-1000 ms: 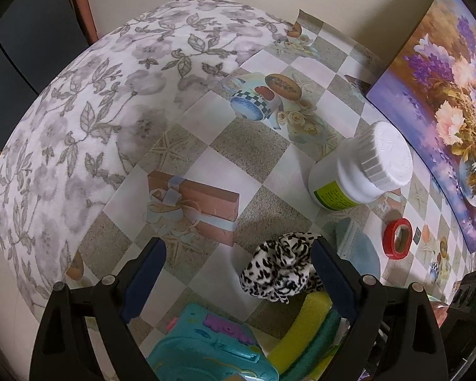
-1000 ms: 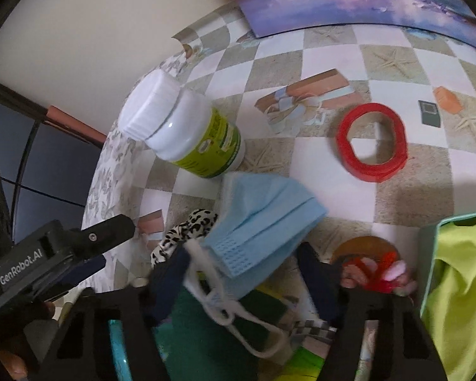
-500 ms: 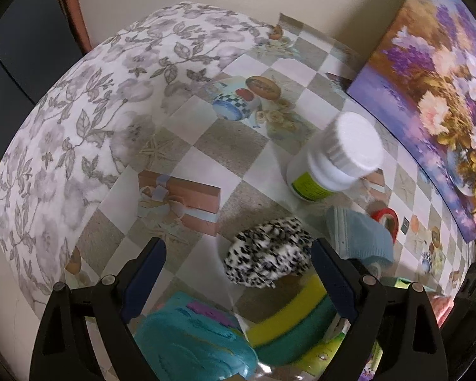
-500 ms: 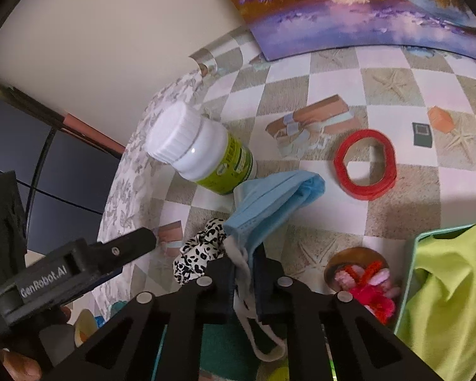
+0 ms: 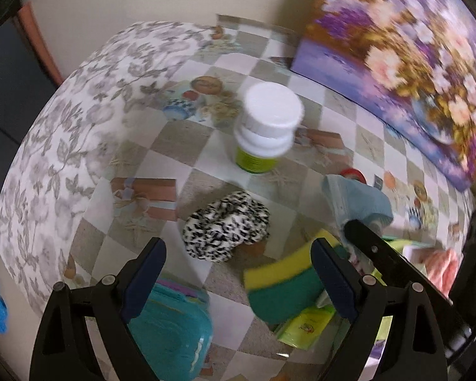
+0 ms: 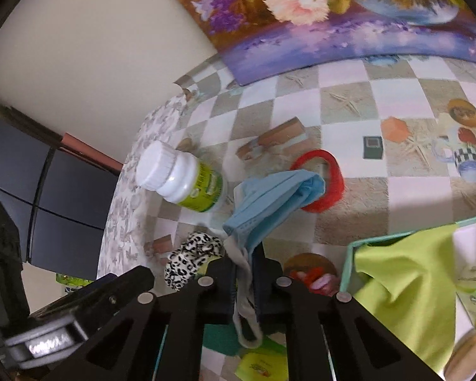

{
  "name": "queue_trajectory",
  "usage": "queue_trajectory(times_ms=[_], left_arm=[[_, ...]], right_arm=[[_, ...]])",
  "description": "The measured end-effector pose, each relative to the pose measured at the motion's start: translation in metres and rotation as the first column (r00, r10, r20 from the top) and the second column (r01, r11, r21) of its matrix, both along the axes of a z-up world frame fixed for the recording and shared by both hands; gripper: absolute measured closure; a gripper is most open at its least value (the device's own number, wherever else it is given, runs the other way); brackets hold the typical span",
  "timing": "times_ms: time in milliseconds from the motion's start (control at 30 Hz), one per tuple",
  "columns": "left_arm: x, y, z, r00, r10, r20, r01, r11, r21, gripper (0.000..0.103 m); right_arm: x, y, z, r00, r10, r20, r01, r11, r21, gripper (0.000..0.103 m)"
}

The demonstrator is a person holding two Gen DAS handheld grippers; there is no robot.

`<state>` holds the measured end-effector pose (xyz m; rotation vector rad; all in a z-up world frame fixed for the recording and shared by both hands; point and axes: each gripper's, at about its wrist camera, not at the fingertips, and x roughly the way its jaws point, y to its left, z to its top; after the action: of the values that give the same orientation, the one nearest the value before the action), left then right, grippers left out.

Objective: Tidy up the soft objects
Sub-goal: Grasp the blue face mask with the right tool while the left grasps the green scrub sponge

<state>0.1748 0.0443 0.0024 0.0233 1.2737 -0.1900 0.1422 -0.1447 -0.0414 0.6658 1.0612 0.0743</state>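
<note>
Both grippers differ: right gripper (image 6: 243, 273) pinches the blue face mask (image 6: 269, 203) tight; left gripper (image 5: 238, 270) gapes wide, empty, near the leopard scrunchie (image 5: 227, 228).

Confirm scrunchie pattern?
Black-and-white leopard print scrunchie; clearest in the left wrist view.

The table (image 5: 203, 171) has a checkered cloth. On it stand a bottle (image 5: 265, 130), a scrunchie (image 5: 227, 228), a sponge (image 5: 280, 289) and a red ring (image 6: 331, 184).
</note>
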Motion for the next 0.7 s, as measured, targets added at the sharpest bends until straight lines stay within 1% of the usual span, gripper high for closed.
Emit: queue_trajectory(times_ms=[33, 167, 333, 467, 533, 633, 700], left_arm=[[-0.001, -0.005, -0.001, 1.0, -0.023, -0.004, 0.023, 1.0, 0.004, 0.01], [-0.003, -0.016, -0.008, 0.997, -0.067, -0.029, 0.068, 0.998, 0.009, 0.01], [-0.006, -0.022, -0.015, 0.994, -0.094, -0.057, 0.094, 0.996, -0.003, 0.01], [-0.009, -0.03, -0.021, 0.99, -0.126, -0.061, 0.128, 0.991, 0.037, 0.01], [-0.01, -0.034, -0.025, 0.987, -0.142, -0.069, 0.146, 0.988, 0.048, 0.01], [-0.012, -0.039, -0.031, 0.98, -0.178, -0.09, 0.184, 0.981, 0.061, 0.01], [-0.015, -0.043, -0.031, 0.976, -0.199, -0.089, 0.206, 0.976, 0.069, 0.01]], right_arm=[[-0.001, -0.002, -0.001, 1.0, -0.004, -0.008, 0.004, 1.0, -0.007, 0.094], [-0.004, -0.013, -0.006, 0.999, -0.025, -0.03, 0.024, 0.999, -0.023, 0.094], [-0.007, -0.024, -0.009, 0.998, -0.055, -0.043, 0.054, 0.998, -0.027, 0.094], [-0.01, -0.03, -0.006, 0.997, -0.069, -0.039, 0.067, 0.997, -0.035, 0.094], [-0.011, -0.032, -0.002, 0.997, -0.073, -0.031, 0.072, 0.996, -0.044, 0.094], [-0.014, -0.039, 0.002, 0.996, -0.087, -0.022, 0.086, 0.996, -0.033, 0.094], [-0.015, -0.042, 0.005, 0.995, -0.095, -0.018, 0.094, 0.995, -0.029, 0.094]])
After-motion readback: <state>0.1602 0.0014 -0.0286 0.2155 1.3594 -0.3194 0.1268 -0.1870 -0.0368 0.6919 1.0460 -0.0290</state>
